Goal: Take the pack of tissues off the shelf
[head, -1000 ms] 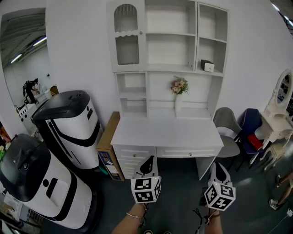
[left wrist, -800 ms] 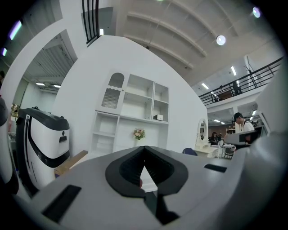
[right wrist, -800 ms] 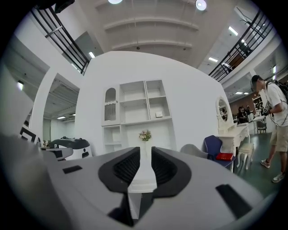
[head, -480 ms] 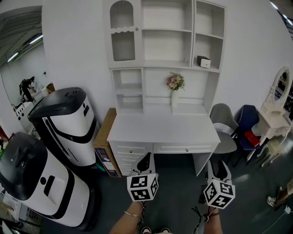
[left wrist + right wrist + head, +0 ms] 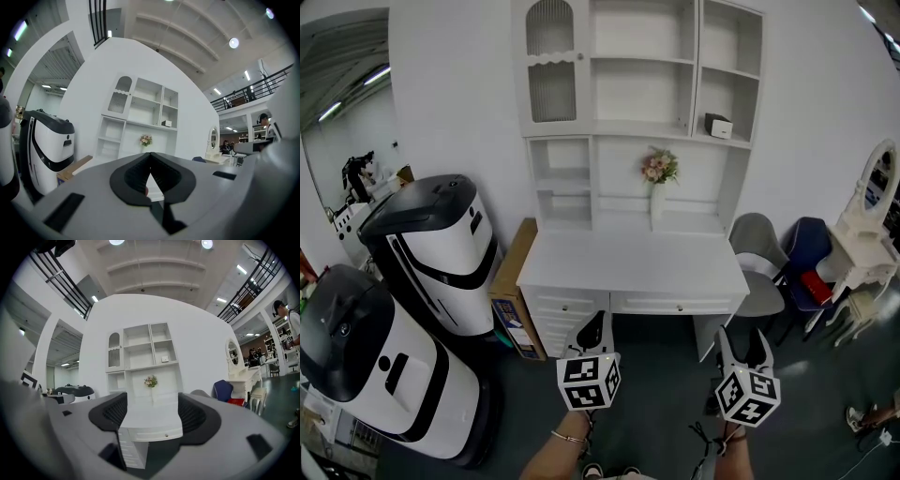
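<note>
The pack of tissues (image 5: 719, 126) sits on the upper right shelf (image 5: 729, 144), well above the desk (image 5: 633, 267). Both claws hang low before the desk. The left claw (image 5: 598, 323) is clenched tip to tip on nothing, while the right claw (image 5: 742, 342) is released, its jaws just opened and empty.

The pack of tissues (image 5: 719, 126) on the shelf (image 5: 731, 143) is shown too small for detail, and the left forearm (image 5: 555, 457) and right forearm (image 5: 733, 461) are cut off by the bottom edge

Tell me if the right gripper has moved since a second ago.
No. The right gripper stays just below the desk's front right corner; only its jaws have just been opening, with nothing between them.
</note>
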A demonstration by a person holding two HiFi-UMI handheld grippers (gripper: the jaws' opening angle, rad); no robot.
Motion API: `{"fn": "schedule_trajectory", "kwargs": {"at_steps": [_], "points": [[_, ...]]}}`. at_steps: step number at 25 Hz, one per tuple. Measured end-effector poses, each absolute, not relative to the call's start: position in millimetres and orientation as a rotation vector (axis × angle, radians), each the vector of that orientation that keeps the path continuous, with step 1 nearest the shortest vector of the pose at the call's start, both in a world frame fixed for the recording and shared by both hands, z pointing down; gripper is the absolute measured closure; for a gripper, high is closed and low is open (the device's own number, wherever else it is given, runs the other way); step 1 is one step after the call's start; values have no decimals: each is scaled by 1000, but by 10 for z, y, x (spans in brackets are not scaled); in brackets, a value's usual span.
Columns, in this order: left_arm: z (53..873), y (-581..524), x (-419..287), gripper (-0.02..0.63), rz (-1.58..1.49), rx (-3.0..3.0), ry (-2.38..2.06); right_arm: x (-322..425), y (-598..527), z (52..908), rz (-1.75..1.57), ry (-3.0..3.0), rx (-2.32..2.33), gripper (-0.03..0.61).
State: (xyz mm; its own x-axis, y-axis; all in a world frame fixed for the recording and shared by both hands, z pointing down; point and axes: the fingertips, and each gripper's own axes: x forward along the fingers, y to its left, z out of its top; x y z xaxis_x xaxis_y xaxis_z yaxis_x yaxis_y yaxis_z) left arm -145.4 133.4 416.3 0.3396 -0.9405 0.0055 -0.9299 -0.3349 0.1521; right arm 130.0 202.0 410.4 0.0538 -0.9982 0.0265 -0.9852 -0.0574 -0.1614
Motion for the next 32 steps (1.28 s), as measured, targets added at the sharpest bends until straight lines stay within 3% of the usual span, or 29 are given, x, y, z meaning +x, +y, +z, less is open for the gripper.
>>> {"fn": "schedule_trajectory", "kwargs": {"at_steps": [14,32], "points": [[4240,1073,-1171,598,-178,2393,-1785,1643,1709,4192,-230,2158,-2162,236],[4005,-1020,-1048,598,-106,2563,-1630,1639,-47,4026,-233,1972,-2261,236]]}}
